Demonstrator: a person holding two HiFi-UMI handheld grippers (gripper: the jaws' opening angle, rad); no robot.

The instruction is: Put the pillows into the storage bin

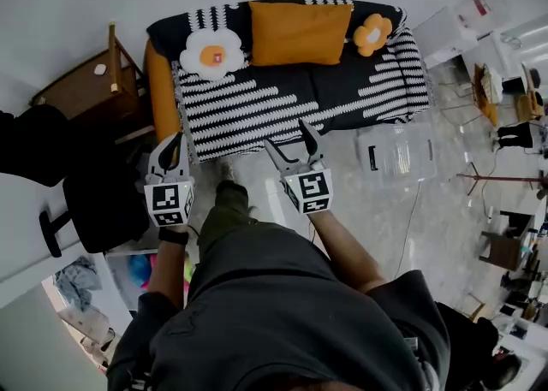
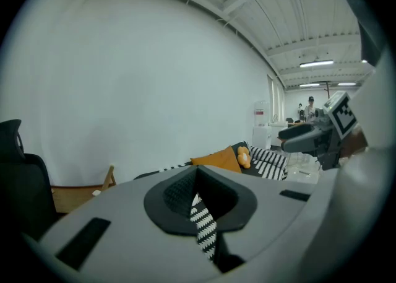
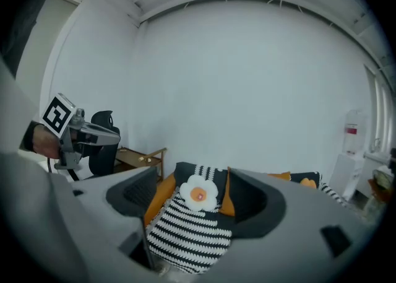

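Note:
Three pillows lie on a sofa [image 1: 282, 98] covered by a black-and-white striped blanket: a white flower pillow [image 1: 212, 54] [image 3: 198, 194], a rectangular orange pillow [image 1: 300, 32] [image 2: 218, 159] and a small orange flower pillow [image 1: 372, 34] [image 2: 244, 156]. A clear storage bin [image 1: 402, 158] stands on the floor in front of the sofa's right end. My left gripper [image 1: 172, 143] [image 2: 197, 173] hovers before the sofa's left end, shut and empty. My right gripper [image 1: 288, 139] [image 3: 195, 179] is held open before the sofa's middle, apart from the pillows, facing the white flower pillow.
A wooden side table [image 1: 86, 85] stands left of the sofa, with a black office chair [image 1: 103, 201] nearer me. White cabinets [image 1: 445, 34] and cluttered stands [image 1: 505, 133] fill the right side. The person's legs stand between the grippers.

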